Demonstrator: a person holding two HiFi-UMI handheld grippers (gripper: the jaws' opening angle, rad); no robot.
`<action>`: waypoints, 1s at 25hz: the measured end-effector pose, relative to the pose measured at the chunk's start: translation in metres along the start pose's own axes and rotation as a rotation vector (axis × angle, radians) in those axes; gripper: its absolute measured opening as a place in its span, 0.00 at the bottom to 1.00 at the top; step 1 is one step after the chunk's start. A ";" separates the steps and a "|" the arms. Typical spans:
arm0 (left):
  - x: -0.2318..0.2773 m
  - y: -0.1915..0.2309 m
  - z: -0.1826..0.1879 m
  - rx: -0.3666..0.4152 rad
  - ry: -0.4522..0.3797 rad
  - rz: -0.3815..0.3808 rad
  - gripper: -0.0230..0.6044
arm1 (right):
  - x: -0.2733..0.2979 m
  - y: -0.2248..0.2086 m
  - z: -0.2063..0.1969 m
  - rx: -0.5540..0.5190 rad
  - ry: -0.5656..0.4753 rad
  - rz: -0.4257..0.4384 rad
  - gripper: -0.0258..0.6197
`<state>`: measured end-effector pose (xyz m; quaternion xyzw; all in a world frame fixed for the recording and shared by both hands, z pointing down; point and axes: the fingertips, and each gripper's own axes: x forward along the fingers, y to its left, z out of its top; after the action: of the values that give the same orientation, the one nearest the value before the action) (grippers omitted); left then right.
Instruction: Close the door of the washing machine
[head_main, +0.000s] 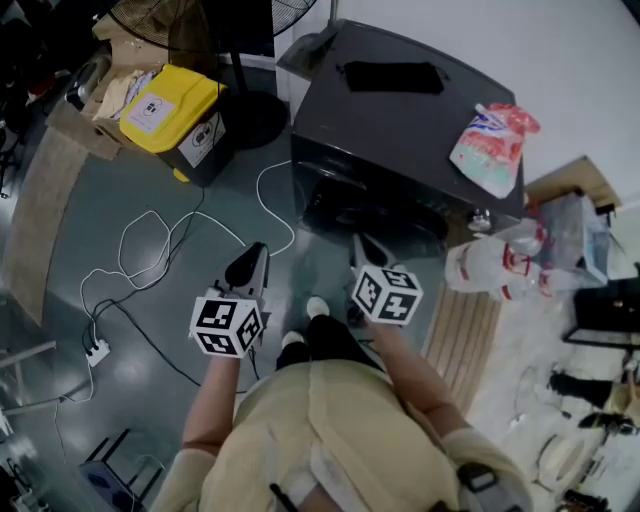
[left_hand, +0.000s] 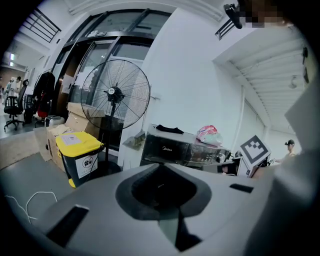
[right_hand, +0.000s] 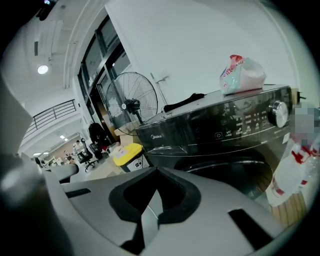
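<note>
The dark front-loading washing machine (head_main: 400, 120) stood straight ahead of the person, and its round door (head_main: 375, 222) lay low on the front face, apparently shut flush, though the darkness left that uncertain. Both tools hovered just short of that front, touching nothing: the left tool (head_main: 260, 247) had its jaws together and empty, and so did the right tool (head_main: 357, 240), which was nearer the door. A red-and-white pouch (head_main: 492, 145) and a black cloth (head_main: 392, 77) lay on the machine's top. A yellow-lidded bin (head_main: 178, 115) stood to the machine's left.
</note>
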<state>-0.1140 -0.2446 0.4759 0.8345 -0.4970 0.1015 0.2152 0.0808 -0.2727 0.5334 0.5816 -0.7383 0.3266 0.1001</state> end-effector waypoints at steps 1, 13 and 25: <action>0.000 0.000 0.000 -0.002 0.003 0.000 0.08 | -0.001 0.001 0.000 -0.004 0.000 0.006 0.05; 0.000 0.003 -0.006 -0.039 0.031 0.002 0.08 | -0.009 0.006 0.009 -0.049 -0.010 0.012 0.05; 0.008 0.002 -0.013 -0.112 0.097 -0.007 0.08 | -0.002 0.005 0.009 -0.074 0.006 0.023 0.05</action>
<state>-0.1113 -0.2460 0.4912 0.8172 -0.4878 0.1131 0.2855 0.0787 -0.2756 0.5232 0.5679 -0.7562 0.3022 0.1199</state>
